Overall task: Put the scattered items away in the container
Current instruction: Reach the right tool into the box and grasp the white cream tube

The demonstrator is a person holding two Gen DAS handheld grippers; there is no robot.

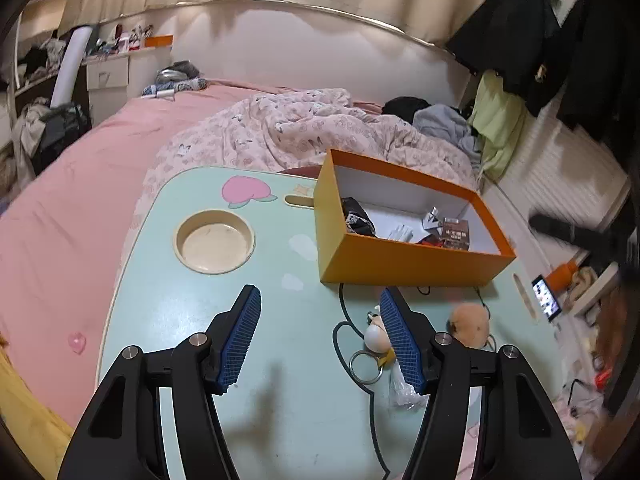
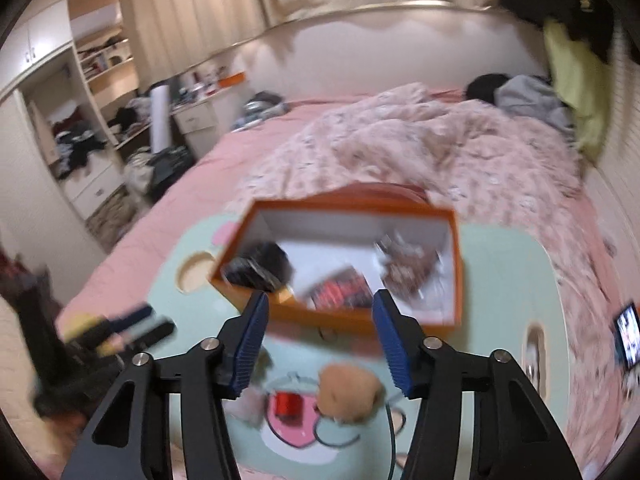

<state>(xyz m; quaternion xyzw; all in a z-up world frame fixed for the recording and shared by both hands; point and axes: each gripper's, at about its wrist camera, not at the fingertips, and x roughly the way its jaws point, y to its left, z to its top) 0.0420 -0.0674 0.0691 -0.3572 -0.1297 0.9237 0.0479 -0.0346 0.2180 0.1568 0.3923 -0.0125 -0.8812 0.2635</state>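
An open orange box stands at the far side of a mint-green lap table and holds several small items. My left gripper is open over bare tabletop, nothing between its blue pads. Just beside its right finger lie a keyring with a small cream figure and a clear wrapper. A brown plush ball lies farther right. The right wrist view is blurred: my right gripper is open above the plush ball, pads clear of it, facing the box. A small red thing lies beside the ball.
The table has a round cup recess at its left and stands on a bed with a pink sheet and a rumpled quilt. A thin black cable runs across the table. A lit phone sits off the right edge.
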